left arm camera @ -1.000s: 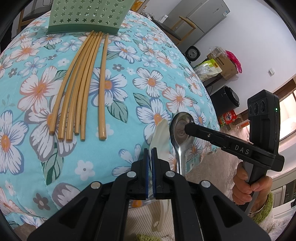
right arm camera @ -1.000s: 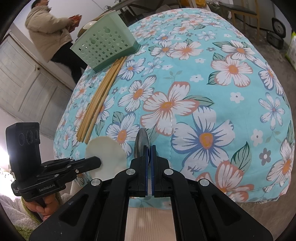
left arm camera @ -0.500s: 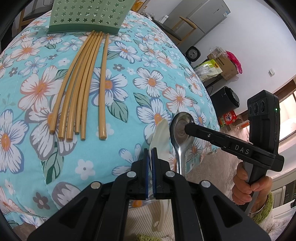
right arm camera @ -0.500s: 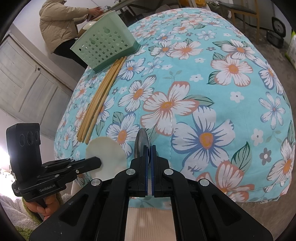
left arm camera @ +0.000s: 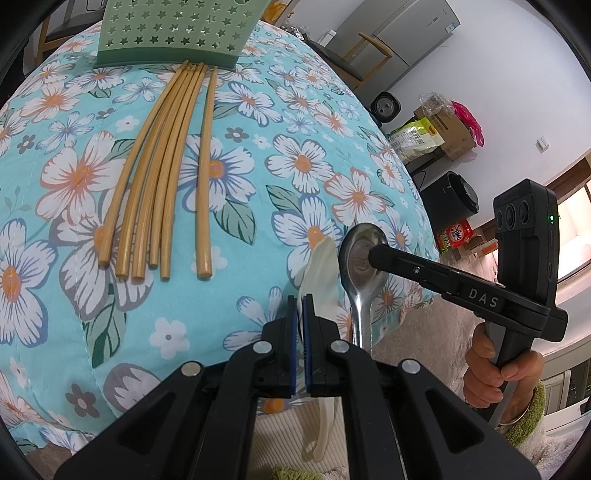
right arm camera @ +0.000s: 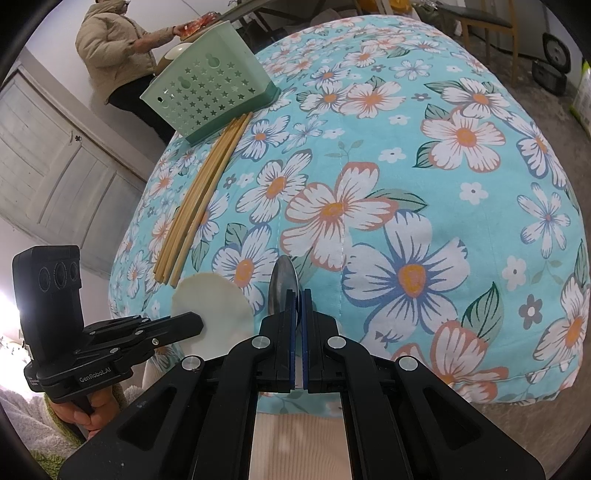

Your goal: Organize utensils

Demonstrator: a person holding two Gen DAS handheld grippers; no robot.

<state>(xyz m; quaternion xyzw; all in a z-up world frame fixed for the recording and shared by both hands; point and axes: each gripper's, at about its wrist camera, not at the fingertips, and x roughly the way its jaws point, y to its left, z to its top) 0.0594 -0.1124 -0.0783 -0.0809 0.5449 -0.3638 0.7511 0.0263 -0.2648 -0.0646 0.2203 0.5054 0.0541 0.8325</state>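
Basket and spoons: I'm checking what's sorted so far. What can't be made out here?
- Basket interior: left view cuts off its top; right view shows only its outer wall.
- Metal spoon handle end: hidden behind left gripper.
- White spoon: partly covered by the gripper in both views.

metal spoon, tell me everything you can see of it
The metal spoon is shiny silver steel with an oval bowl and a slim handle. The right gripper is shut on it, pads clamping the bowl edge-on, so it is held up at the near edge of the floral cloth. Its handle runs down toward the person's lap. A cream plastic spoon, in the left gripper, is close beside it.
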